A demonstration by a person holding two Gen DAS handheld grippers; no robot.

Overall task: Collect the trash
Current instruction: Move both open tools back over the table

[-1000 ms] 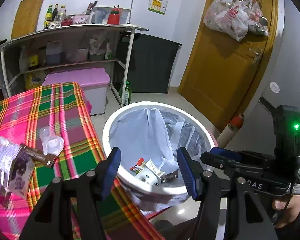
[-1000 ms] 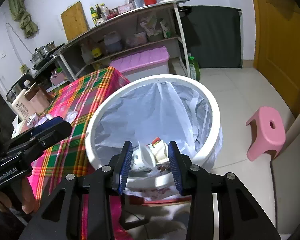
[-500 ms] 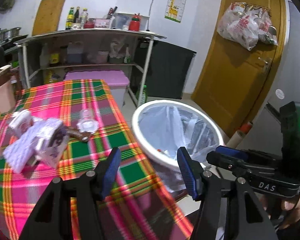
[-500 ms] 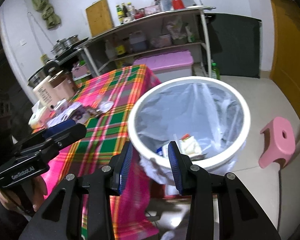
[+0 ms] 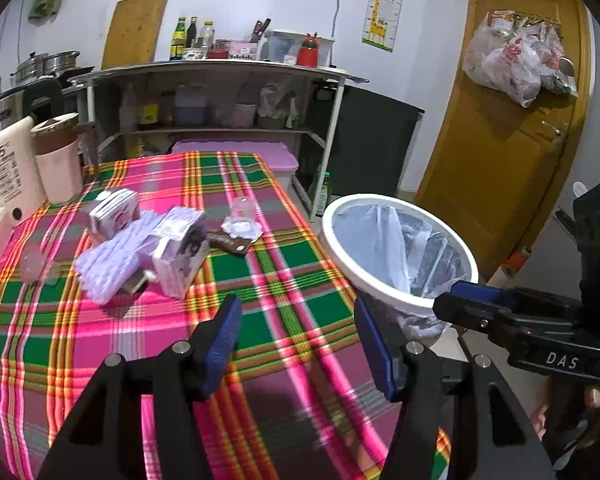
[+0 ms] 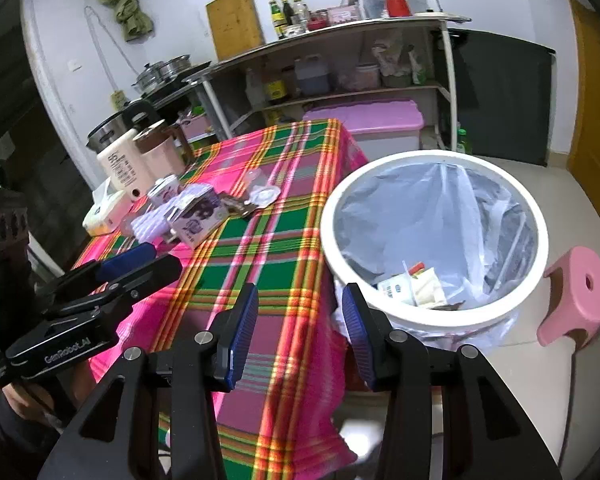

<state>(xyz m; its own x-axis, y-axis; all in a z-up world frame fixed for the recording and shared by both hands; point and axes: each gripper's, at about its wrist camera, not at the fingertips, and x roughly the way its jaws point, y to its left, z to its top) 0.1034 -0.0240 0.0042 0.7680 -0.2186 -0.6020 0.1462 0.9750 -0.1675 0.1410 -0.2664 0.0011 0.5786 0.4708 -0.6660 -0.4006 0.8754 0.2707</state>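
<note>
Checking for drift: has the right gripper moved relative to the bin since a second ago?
Yes. The right gripper has swung left off the bin, now over the tablecloth edge, jaws opening, empty.

Ahead of the black, blue-padded tongs (image 6: 299, 336), the worktop (image 6: 268, 264) wears pink, green and yellow plaid, right of it a white bin (image 6: 432, 312), farther right a pink stool (image 6: 576, 300).

White round bin (image 6: 434, 236), clear liner, stands at table's 3 o'clock edge; wrappers (image 6: 414, 286) lie inside. On plaid table (image 5: 140, 344): purple carton (image 5: 180, 252) tipped over, white pack (image 5: 108, 260) touching at 9 o'clock, cup (image 5: 242, 220) at 1 o'clock.
</note>
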